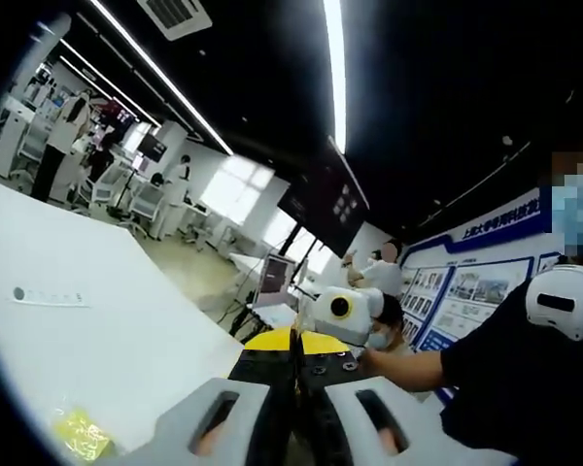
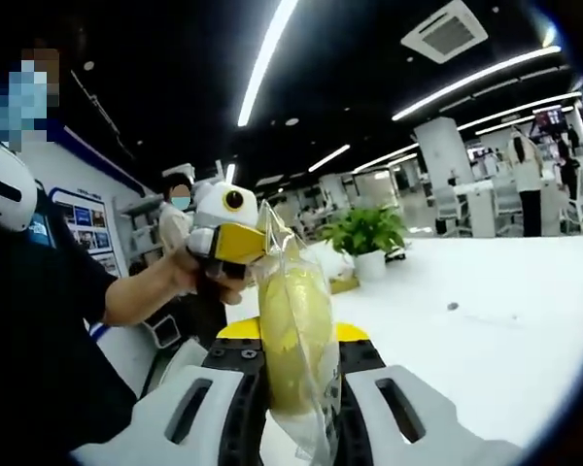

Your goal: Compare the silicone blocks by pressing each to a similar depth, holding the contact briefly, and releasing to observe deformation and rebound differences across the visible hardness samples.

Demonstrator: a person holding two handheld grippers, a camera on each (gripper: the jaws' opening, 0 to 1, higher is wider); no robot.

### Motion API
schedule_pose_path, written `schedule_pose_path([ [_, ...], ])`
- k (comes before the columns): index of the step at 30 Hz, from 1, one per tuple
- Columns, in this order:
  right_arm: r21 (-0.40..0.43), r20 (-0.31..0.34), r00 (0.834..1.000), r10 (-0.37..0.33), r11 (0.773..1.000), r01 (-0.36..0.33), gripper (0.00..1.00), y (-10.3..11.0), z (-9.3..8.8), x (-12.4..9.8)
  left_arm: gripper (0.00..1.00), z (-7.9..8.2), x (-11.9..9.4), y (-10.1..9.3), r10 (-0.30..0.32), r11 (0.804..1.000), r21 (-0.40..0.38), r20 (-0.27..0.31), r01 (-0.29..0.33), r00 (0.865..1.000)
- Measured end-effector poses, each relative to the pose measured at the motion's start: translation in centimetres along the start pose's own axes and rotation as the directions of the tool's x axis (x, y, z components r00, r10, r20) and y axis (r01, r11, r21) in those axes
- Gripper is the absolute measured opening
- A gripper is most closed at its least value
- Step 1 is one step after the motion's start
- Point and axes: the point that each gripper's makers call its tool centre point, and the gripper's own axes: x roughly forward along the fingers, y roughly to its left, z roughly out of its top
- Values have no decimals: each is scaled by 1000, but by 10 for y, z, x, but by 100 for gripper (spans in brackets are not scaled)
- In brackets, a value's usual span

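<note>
Currently between presses. Left gripper (image 1: 293, 383) jaws closed together, empty, raised above the white table (image 1: 97, 320); a yellow bagged piece (image 1: 81, 434) lies there. Right gripper (image 2: 293, 388) clamps a yellow silicone block in clear bag (image 2: 293, 335). Next, likely ease the squeeze and watch rebound.

The blue wall board (image 1: 486, 254) carries white Chinese lettering, too blurred to read.
</note>
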Motion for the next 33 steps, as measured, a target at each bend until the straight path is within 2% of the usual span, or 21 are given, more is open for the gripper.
schedule_pose_path([
  [7,-47,-48,999,6,999,-8,11,-1,-2,0,0,-1,-1,1,-1,1000,11,-2,1,1000],
  [20,-94,-51,999,17,995,-22,10,-3,2,2,0,3,-3,0,7,998,64,-1,-7,1000],
  [33,-105,-65,998,11,994,-18,10,-7,-10,-1,0,-8,-2,4,29,996,85,-42,-26,999],
])
